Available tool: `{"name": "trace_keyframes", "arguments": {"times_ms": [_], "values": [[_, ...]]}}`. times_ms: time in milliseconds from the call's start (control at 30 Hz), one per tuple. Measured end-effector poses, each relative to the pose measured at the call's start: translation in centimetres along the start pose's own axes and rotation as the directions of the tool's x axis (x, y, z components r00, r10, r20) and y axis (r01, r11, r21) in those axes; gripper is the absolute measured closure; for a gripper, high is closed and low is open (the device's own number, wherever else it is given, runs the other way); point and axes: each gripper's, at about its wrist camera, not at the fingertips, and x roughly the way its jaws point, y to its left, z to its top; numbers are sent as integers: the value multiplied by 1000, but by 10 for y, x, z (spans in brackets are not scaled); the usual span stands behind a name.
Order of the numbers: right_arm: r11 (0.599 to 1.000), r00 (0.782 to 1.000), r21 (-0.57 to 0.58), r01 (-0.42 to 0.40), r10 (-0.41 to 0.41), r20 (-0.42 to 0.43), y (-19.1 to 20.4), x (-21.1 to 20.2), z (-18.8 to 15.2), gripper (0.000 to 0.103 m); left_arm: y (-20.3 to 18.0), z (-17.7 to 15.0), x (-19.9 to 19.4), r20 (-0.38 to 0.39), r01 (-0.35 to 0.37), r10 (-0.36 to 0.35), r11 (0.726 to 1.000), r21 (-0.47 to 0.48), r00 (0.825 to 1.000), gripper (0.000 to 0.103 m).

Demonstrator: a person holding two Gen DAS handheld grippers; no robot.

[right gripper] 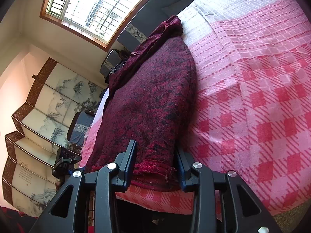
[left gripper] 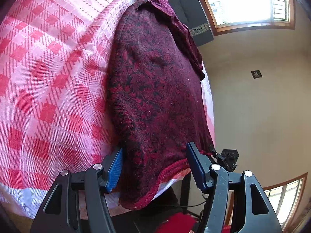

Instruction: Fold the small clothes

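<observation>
A dark maroon patterned garment (left gripper: 155, 89) lies folded lengthwise on a pink and red checked cloth (left gripper: 48, 77), its hem hanging over the near edge. My left gripper (left gripper: 155, 167) is open, its blue-padded fingers (left gripper: 114, 170) standing either side of the hem's corner, apart from the fabric. In the right wrist view the same garment (right gripper: 151, 101) lies ahead. My right gripper (right gripper: 155, 165) is open with the hem's other end between its jaws; one finger (right gripper: 130, 159) lies over the cloth, the other is partly hidden behind the fold.
The checked cloth (right gripper: 252, 97) covers the surface to the right. A dark chair back (left gripper: 184, 9) stands behind the garment's far end. A painted folding screen (right gripper: 48, 106) and another chair (right gripper: 81, 126) stand at the left. Windows (right gripper: 93, 5) light the room.
</observation>
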Motion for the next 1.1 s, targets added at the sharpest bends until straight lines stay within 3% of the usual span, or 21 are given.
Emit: {"name": "trace_keyframes", "arguments": {"times_ms": [133, 200, 267, 367, 533, 767, 933, 967, 1000, 1033, 1067, 1100], "values": [[1000, 1000, -4, -6, 6, -1, 1, 0, 0, 67, -13, -11, 10, -33, -25, 27, 997, 78, 999, 40], [1000, 1000, -6, -5, 5, -8, 2, 1, 1, 66, -16, -17, 1, 0, -75, 76, 990, 115, 997, 40], [1000, 1000, -6, -5, 5, -13, 2, 2, 1, 65, -11, -20, -10, 16, -94, 92, 991, 92, 996, 40], [1000, 1000, -16, -10, 9, -16, 5, 3, 1, 62, 1, -21, -13, -43, -28, 29, 999, 21, 999, 40], [1000, 1000, -26, -14, 14, -13, 8, 4, 0, 57, -1, -17, 3, -109, 23, -21, 1000, 18, 994, 40], [1000, 1000, -14, -18, 18, -15, 9, 4, 1, 54, 2, -15, 2, 19, 71, -71, 997, -43, 997, 40], [1000, 1000, -22, -16, 16, -18, 11, 5, 1, 52, -10, -20, 7, -10, -7, 8, 1000, 30, 1000, 41], [1000, 1000, -28, -12, 12, -19, 12, 6, 1, 52, -11, -20, 8, -11, -21, 22, 999, 45, 1000, 43], [999, 1000, -34, -8, 8, -19, 12, 7, 0, 52, -12, -20, 10, -12, -42, 43, 997, 60, 999, 54], [999, 1000, -36, -5, 5, -19, 12, 7, 0, 52, -13, -20, 13, -17, -62, 63, 996, 69, 998, 76], [999, 1000, -35, -2, 1, -20, 12, 7, 0, 53, -12, -20, 15, -24, -74, 76, 995, 67, 997, 88], [999, 1000, -34, 5, -5, -21, 13, 7, 0, 54, -10, -20, 16, -25, -78, 79, 995, 61, 997, 92]]}}
